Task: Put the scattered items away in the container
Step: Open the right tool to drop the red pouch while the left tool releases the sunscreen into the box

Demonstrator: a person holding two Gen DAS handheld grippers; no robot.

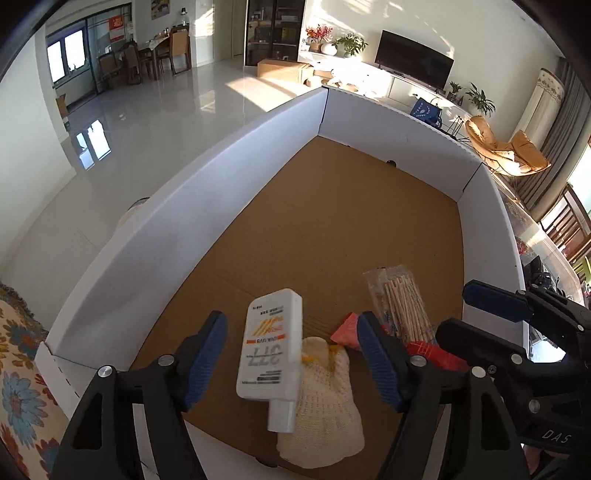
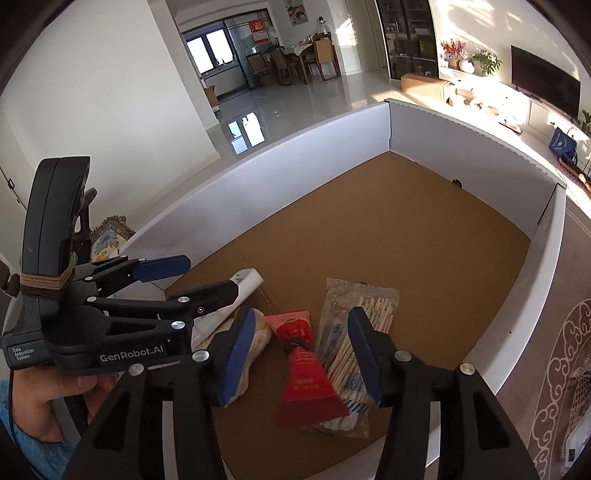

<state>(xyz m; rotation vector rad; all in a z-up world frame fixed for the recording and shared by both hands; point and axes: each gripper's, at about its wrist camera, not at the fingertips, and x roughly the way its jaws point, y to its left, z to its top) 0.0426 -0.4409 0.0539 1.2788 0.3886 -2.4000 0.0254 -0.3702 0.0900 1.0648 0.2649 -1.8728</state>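
Pretty clearly someone's home, an open living and dining room with a shiny pale tiled floor. There's a flat TV on a low white cabinet with potted plants and flowers, plus a tan lounge chair by the curtains. Further back you can see a dining table with wooden chairs, a dark glass cabinet and a patterned rug.

Sunlit living room: glossy pale floor, wall-side television, tan armchair, distant dining table.
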